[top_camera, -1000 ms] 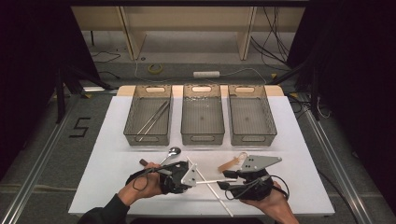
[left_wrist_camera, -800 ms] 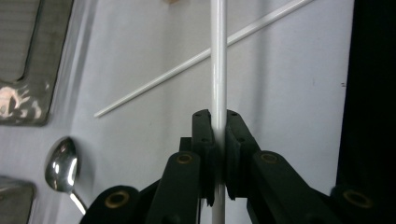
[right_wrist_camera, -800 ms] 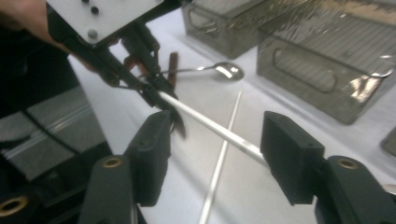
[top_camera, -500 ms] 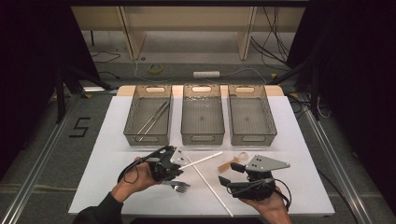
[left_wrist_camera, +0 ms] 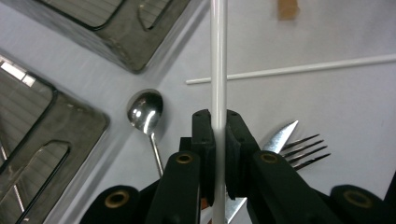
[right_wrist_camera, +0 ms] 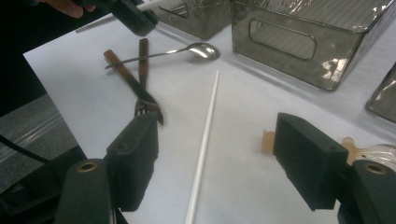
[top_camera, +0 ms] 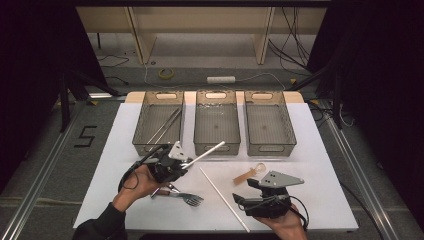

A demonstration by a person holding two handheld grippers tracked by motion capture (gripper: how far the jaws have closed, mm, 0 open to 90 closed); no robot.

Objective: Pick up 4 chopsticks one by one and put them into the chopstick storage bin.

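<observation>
L gripper (top_camera: 184, 165) lifts white stick; R gripper (top_camera: 245, 192) let go.

Vs a sec ago: R jaws have just been opening, now wide w/ nothing between, second white stick (top_camera: 224, 198) flat on table (top_camera: 320, 200) below. L jaws clamped on white stick (top_camera: 207, 152), now carried toward bins, tip near middle bin (top_camera: 217, 145). Thin, straight, plain white rod.

Spoon (left_wrist_camera: 145, 112), fork (top_camera: 187, 198), three bins (top_camera: 264, 150)
</observation>
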